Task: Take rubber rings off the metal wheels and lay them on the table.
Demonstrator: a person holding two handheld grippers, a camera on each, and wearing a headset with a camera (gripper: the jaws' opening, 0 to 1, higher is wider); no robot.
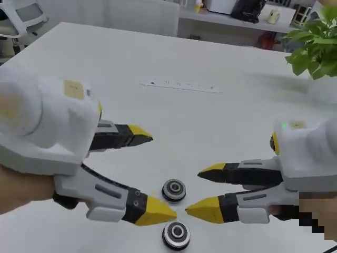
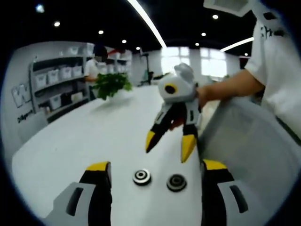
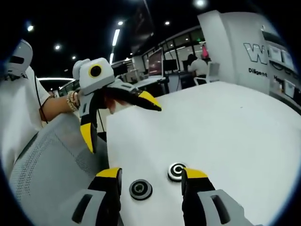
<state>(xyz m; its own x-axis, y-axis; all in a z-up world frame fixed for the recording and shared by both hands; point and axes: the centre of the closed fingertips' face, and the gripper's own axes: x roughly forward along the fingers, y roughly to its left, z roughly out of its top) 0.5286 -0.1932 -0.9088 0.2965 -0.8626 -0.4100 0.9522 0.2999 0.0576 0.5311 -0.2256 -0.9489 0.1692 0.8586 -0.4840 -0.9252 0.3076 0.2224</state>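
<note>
Left gripper (image 1: 163, 176): hovering, jaws gaping wide.
Right gripper (image 1: 193, 191): hovering, jaws parted.
Wheels (image 1: 174, 190): lying on table (image 1: 210, 121) between them.

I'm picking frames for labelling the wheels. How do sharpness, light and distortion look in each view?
Head view: soft even light, faint shadows; both wheels readable, the left tool blurs near the lens, as does the plant. Left gripper view: fisheye bends the table; the ceiling strip light glares. Right gripper view: same bending, wheels small but clear.
</note>
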